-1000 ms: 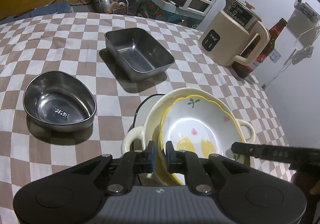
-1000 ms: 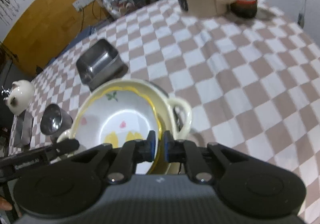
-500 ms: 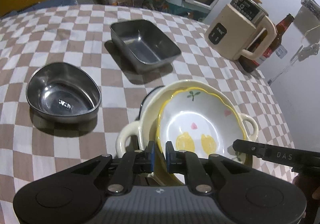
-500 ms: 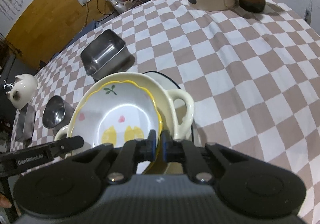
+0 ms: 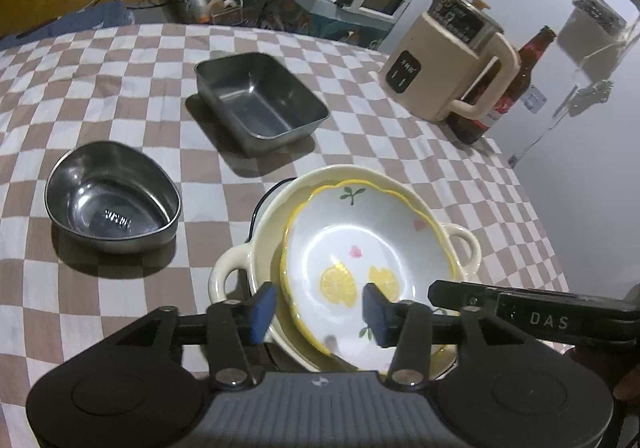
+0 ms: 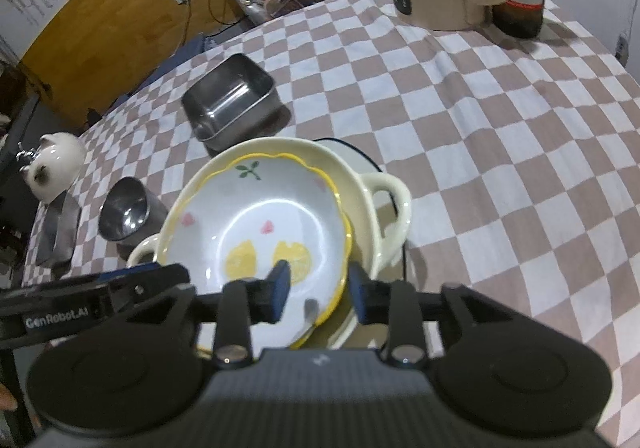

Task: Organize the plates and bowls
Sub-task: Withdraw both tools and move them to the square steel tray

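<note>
A white bowl painted with lemons (image 5: pixel 368 248) (image 6: pixel 260 216), yellow at the rim, lies nested in a cream two-handled bowl (image 5: pixel 280 200) (image 6: pixel 360 200). A dark-rimmed plate (image 5: pixel 264 192) shows under them. My left gripper (image 5: pixel 318 310) straddles the lemon bowl's near-left rim. Its jaws are opening and the blue pads stand off the rim. My right gripper (image 6: pixel 320 286) straddles the near-right rim the same way, jaws opening, pads clear of it. Each gripper shows in the other's view as a black bar.
A steel oval bowl (image 5: pixel 112 196) (image 6: pixel 124 212) sits left of the stack, a steel rectangular tray (image 5: pixel 260 104) (image 6: pixel 230 104) behind it. A cream kettle (image 5: pixel 448 76) and a brown bottle (image 5: pixel 508 88) stand at the far right edge. A white teapot (image 6: pixel 56 164) sits far left.
Both grippers were shut on the lemon bowl's rim; their jaws have now spread apart and let it go. The bowl rests in the cream bowl. Neither hand has shifted much.
</note>
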`<state>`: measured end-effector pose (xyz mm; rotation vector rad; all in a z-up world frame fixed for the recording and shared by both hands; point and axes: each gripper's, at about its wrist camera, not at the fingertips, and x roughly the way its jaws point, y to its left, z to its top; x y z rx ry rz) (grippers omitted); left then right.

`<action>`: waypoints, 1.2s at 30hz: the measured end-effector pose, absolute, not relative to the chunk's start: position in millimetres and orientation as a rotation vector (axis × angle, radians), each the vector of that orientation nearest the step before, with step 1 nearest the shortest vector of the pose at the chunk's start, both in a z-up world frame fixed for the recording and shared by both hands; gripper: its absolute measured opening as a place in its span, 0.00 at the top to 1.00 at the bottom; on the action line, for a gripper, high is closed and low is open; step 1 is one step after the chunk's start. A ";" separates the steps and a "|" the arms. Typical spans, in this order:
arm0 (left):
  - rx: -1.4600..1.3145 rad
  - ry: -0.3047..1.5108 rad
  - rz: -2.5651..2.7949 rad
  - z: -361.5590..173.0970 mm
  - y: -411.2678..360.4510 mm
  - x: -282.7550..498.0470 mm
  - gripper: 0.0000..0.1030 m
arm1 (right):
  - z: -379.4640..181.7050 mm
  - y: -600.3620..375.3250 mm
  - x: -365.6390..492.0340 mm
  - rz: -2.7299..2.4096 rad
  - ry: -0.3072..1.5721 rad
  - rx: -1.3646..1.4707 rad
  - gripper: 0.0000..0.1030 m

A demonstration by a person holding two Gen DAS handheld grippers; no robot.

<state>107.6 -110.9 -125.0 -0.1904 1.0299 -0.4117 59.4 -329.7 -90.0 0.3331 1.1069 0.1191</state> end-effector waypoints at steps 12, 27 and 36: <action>-0.184 0.973 -0.386 -105.8 -82.5 91.9 0.04 | -66.1 -334.6 41.7 0.075 1.027 0.311 0.12; -0.224 0.911 -0.335 -92.0 -20.9 104.4 0.00 | -60.4 -299.3 53.9 0.053 0.935 0.324 0.00; -0.092 0.845 -0.369 -68.0 -8.6 170.0 0.00 | -61.5 -282.9 97.7 0.052 0.934 0.403 0.00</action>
